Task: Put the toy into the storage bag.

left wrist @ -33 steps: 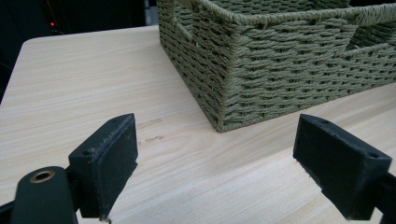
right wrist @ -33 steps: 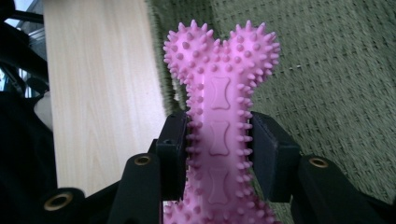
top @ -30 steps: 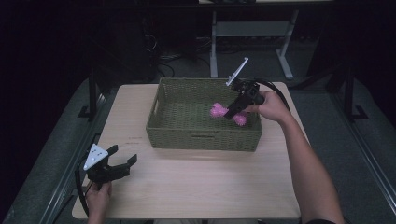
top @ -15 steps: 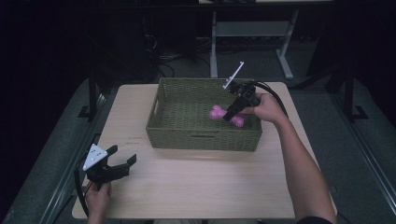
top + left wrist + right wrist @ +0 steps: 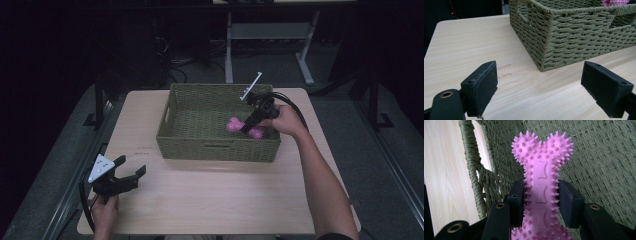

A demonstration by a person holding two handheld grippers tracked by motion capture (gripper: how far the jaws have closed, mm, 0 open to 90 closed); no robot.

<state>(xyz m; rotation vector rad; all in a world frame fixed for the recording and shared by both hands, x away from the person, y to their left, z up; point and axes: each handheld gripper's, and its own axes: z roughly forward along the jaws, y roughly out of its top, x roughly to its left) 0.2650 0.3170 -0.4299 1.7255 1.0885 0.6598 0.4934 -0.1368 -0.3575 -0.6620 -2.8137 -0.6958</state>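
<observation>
A pink spiky bone-shaped toy [image 5: 541, 170] is clamped by its shaft in my right gripper [image 5: 541, 202], which is shut on it. In the high view the toy [image 5: 234, 124] hangs low inside the green woven basket [image 5: 200, 145], near the front right corner, with the right gripper [image 5: 250, 124] reaching in from the right. My left gripper [image 5: 131, 172] rests at the table's front left, open, with nothing between its black pads [image 5: 482, 87]. The left gripper view looks at the basket's near corner [image 5: 564, 37].
The basket stands at the back middle of the light wooden table [image 5: 210, 200]. Bare tabletop lies between the left gripper and the basket. A cable [image 5: 292, 107] loops from the right gripper. Dark floor and a metal stand [image 5: 260, 35] lie beyond the table.
My right gripper has sunk lower into the basket with the pink toy still clamped. The left gripper has stayed where it was.
</observation>
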